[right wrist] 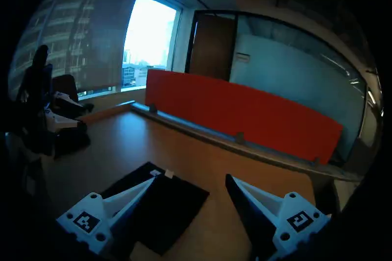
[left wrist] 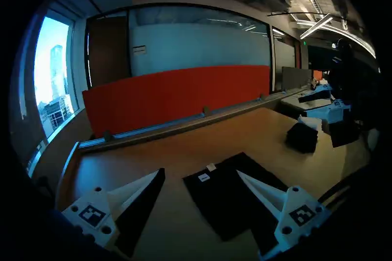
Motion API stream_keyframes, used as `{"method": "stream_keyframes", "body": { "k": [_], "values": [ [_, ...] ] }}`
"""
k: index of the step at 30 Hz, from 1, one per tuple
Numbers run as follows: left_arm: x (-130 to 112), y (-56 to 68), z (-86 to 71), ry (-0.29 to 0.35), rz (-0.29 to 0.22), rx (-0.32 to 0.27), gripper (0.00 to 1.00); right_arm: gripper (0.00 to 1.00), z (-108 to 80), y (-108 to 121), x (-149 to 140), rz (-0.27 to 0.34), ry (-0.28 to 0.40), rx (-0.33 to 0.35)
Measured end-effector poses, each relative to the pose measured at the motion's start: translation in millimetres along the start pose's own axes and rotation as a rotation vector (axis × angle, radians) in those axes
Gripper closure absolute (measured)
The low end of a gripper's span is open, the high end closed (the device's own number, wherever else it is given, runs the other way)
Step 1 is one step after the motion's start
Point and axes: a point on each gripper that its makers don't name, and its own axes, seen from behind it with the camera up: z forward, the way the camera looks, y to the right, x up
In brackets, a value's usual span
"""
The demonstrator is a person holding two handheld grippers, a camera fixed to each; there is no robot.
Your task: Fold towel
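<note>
In the left gripper view, the left gripper (left wrist: 200,171) hangs released, its two white fingers spread wide with nothing between them. The towel (left wrist: 220,202) lies flat on the wooden tabletop (left wrist: 220,138), just ahead of the fingers and a little toward the right one, which covers part of it. It is black and thin and lies close against the wood, so I judge it light, limp and not fragile. It will likely sag and drape as soon as it is lifted, and a single layer may be hard to pinch off the smooth surface. A corner or the near hem looks like the best hold. A small white label (left wrist: 204,177) sits near the far corner, with a white tab (left wrist: 211,167) at the edge. Any print on them is too small to read. A white sign (left wrist: 139,49) on the glass wall is equally illegible. The fingers carry black-and-white square markers, not words.

In the right gripper view, the right gripper (right wrist: 190,178) is likewise released and holds nothing. The towel (right wrist: 169,207) lies on the tabletop (right wrist: 137,143) beneath and beside the left-hand finger, its far corner showing the same white tab (right wrist: 169,174), unreadable. The exposed corner nearest the fingertips seems the sensible place to grip.
</note>
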Motion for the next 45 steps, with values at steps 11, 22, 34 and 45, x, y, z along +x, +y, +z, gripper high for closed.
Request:
{"method": "stream_keyframes", "body": {
  "k": [11,22,34,45],
  "values": [
    [-48.2,22.5,17.0,-0.075,0.025,-0.060,0.03,0.00,9.8,-12.8,-51.9,-0.009,-0.093,0.030],
    [-95.9,42.5,32.6,-0.157,0.041,-0.116,0.03,0.00,19.6,-26.0,-99.7,-0.021,-0.174,0.072],
    [-153.6,61.5,43.9,-0.262,0.043,-0.167,0.03,0.00,32.9,-49.0,-151.8,-0.031,-0.258,0.119],
    [-201.9,68.1,52.4,-0.359,0.057,-0.189,0.03,0.00,40.6,-62.6,-195.8,-0.040,-0.334,0.147]
  ]
}}
